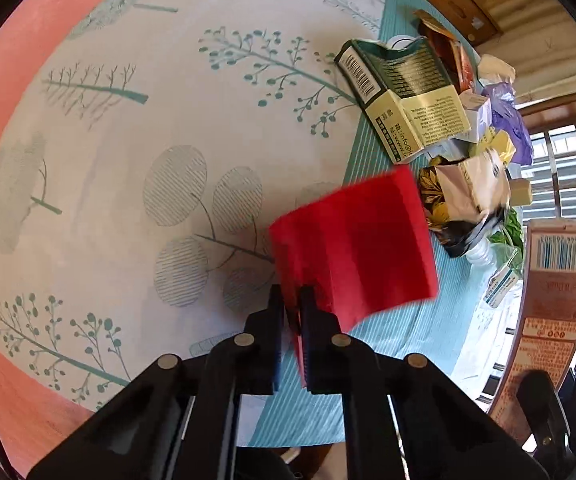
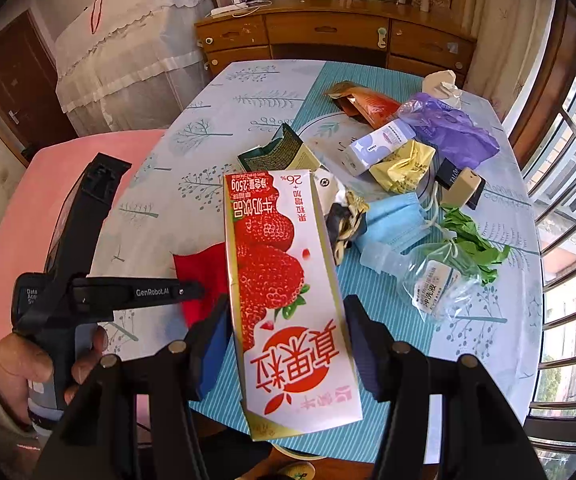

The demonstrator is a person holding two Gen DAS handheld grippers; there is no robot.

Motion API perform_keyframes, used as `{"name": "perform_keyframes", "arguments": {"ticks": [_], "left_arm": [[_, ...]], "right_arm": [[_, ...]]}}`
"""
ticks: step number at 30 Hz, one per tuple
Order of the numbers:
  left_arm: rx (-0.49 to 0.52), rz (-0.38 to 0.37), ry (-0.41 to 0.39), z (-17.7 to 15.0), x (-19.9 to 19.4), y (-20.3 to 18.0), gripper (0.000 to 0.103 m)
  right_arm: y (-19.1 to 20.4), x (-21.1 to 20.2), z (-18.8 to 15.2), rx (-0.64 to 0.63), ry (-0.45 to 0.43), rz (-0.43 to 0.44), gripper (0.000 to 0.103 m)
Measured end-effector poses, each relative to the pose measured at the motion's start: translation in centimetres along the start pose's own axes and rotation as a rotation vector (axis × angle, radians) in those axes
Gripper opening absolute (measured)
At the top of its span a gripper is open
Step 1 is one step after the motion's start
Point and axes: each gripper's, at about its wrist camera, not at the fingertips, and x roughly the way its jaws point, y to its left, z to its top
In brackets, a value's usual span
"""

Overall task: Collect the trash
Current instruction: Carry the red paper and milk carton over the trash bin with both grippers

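With our left gripper (image 1: 291, 300) pinching only the red paper's (image 1: 355, 240) edge and our right gripper (image 2: 288, 320) clamping the milk carton (image 2: 288, 292), either could slip.

Left wrist view looked steeply down, close over the tablecloth (image 1: 136, 152), past its own jaws. Right wrist view sat higher, faced across the table toward the wooden dresser (image 2: 327, 36). Shared by both: red paper (image 1: 351, 244), strawberry milk carton (image 2: 288, 296), green box (image 1: 403, 96)
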Motion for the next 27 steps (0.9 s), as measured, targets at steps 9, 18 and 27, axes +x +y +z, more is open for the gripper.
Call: {"name": "perform_keyframes", "arguments": {"ticks": [9,18,27], "left_arm": [[0.098,0.083,-0.166,-3.5,-5.7,-1.3,0.003],[0.045,0.151,-0.335,-14.4,-11.8,-1.3,0.003],[0.004,0.186,-0.366,-27.2,-12.6,-2.1,0.003]], "right_arm": [[-0.6,-3.4,-2.9,-0.042,-0.039,0.043,0.056],[-2.0,-7.1,-9.1,-0.113,-0.049,0.149,0.056],[-3.9,-8.5,-17.0,-0.09,0.039,0.222,0.056]]}}
